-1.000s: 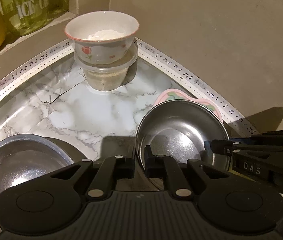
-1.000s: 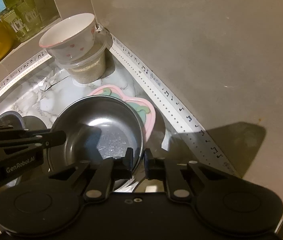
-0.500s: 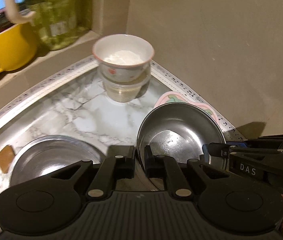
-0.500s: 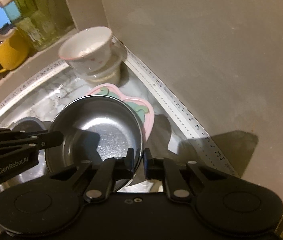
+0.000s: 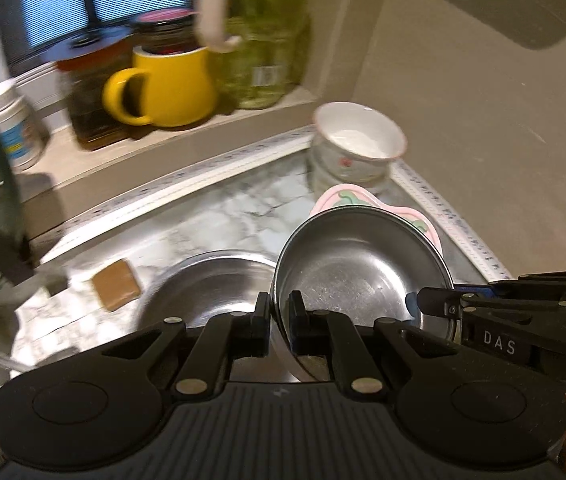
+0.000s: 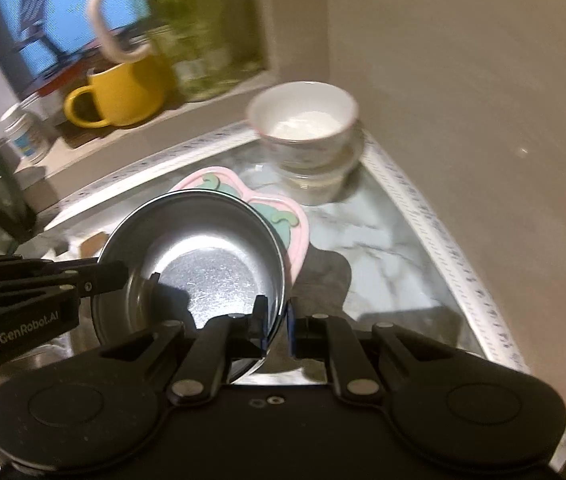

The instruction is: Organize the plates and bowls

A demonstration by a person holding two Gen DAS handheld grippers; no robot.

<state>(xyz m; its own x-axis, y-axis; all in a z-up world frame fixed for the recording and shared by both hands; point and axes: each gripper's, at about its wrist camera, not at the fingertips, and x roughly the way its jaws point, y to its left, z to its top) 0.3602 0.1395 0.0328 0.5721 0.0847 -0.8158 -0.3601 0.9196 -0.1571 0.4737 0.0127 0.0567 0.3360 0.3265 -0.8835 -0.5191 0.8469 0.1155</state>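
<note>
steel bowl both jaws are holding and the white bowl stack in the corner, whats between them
A pink plate with green shapes lies between the held steel bowl and the white bowl stack, partly hidden by the bowl. Both wrist views show it.

Left gripper (image 5: 280,324): matte black plastic, two flat linkage arms fixed with silver round pivot screws above a ribbed grey-black housing bearing two round discs. Right gripper (image 6: 277,326): the same black build, with a smooth housing and two small screws at its centre. Its side read "DAS" in white; the left's read "GenRobot.AI".
</note>
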